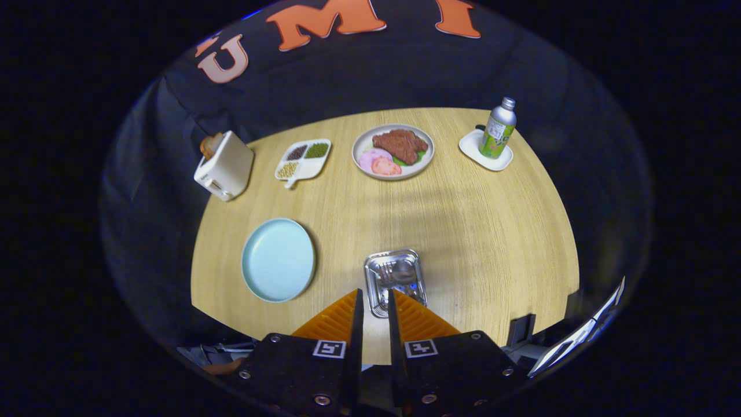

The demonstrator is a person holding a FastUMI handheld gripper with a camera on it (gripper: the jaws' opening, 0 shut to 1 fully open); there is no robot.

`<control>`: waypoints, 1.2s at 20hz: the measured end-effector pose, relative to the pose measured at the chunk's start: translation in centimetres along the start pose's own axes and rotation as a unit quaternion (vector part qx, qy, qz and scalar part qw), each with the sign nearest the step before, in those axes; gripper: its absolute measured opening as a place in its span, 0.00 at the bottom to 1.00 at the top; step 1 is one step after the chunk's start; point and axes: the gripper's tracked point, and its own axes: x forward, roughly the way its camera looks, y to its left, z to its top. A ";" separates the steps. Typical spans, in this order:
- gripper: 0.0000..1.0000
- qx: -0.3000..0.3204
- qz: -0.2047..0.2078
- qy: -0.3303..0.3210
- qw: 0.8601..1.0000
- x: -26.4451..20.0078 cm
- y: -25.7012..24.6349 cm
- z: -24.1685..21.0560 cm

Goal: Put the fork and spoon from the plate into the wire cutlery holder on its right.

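- The gripper [375, 302] is seen above the near edge of the wooden bench [474, 220]; its fingers are nearly closed, a narrow gap is left between them, and nothing is gripped.
- The wire cutlery holder [396, 282] is found just ahead of the fingertips, slightly to their right.
- A fork [385, 273] and a spoon [403, 271] are seen inside the holder.
- The light blue plate [278, 259] lies bare, left of the holder and apart from it.
- Beyond are a toaster [224, 164], a divided dish [303, 160], a plate of food [393, 152] and a bottle [498, 128] on a white coaster [485, 152].
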 end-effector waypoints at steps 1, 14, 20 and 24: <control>0.24 0.010 0.014 -0.027 0.999 -0.9 0.6 1.3; 0.94 -0.059 0.028 -0.440 0.895 -19.0 3.6 17.6; 0.96 -0.065 0.024 -0.517 0.853 -22.8 4.1 18.8; 0.96 -0.079 0.014 -0.553 0.830 -24.4 4.1 19.0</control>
